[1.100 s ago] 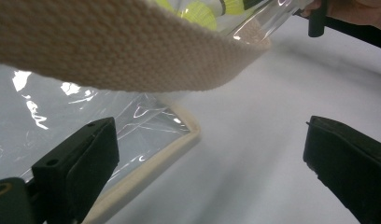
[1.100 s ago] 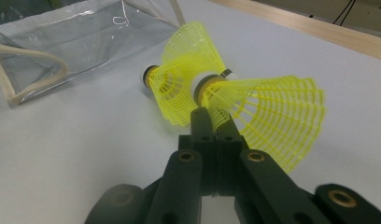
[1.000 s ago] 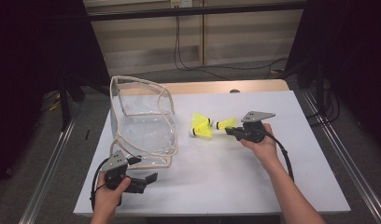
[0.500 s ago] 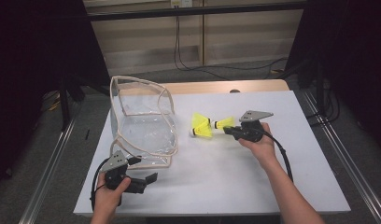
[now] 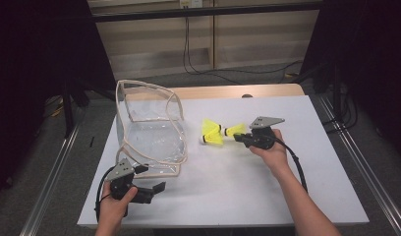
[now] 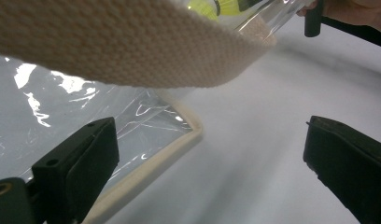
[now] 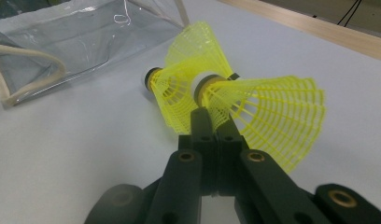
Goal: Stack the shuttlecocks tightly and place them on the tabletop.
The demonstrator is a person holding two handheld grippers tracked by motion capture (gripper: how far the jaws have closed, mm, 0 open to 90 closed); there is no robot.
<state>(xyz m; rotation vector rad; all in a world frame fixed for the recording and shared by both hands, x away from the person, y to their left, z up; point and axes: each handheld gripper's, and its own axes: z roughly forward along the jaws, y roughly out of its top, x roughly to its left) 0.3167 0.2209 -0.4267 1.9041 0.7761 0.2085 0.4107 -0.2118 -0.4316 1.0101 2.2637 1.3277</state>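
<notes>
A clear plastic bag [image 5: 149,132] with cream trim stands open on the left of the white table [image 5: 228,187]. To its right lie yellow shuttlecocks [image 5: 212,132]. My right gripper [image 5: 240,138] points left at them, shut on the mesh skirt of the nearest yellow shuttlecock [image 5: 235,130]. In the right gripper view the two jaws meet at the tip [image 7: 215,122], pinching that shuttlecock [image 7: 268,112]; two more [image 7: 172,95] sit just behind it. My left gripper [image 5: 157,191] rests at the table's front left, open with nothing between its jaws [image 6: 212,154]. It points at the bag's bottom corner [image 6: 146,121].
The bag's cream strap [image 6: 109,42] hangs across the top of the left gripper view. A wooden strip [image 5: 213,92] edges the table's far side. Metal rails [image 5: 351,162] run along both sides. Open white tabletop lies in front of my right hand.
</notes>
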